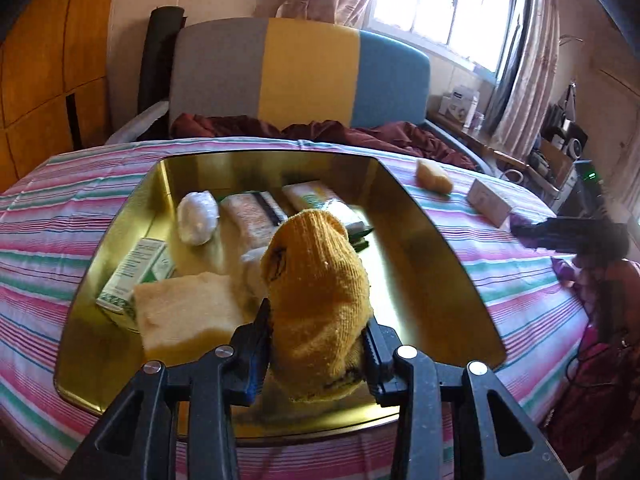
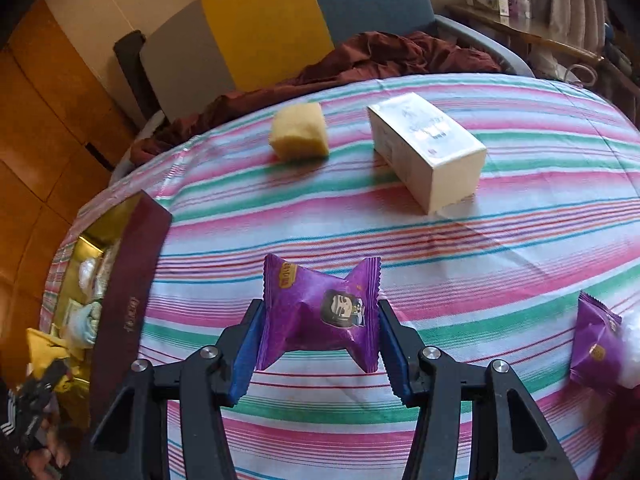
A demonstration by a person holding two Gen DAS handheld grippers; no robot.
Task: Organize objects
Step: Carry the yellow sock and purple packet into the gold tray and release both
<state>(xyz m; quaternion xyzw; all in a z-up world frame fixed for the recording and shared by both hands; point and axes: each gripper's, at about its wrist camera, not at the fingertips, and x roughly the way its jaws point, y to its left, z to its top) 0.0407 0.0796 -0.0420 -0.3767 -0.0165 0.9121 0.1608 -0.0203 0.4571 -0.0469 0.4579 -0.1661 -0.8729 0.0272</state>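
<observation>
Over the gold box (image 1: pixel 420 216) the left claw (image 1: pixel 316 344) holds a soft, light yellow sock (image 1: pixel 316 280) at its middle, while the right claw (image 2: pixel 318 336) pinches a crinkly, slippery purple packet (image 2: pixel 320 316) by its sides.

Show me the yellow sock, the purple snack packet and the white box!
yellow sock (image 1: pixel 316 292), left wrist view, middle of the knit.
purple snack packet (image 2: pixel 320 316), right wrist view, front of the wrapper.
white box (image 2: pixel 428 148), right wrist view, top face.
</observation>
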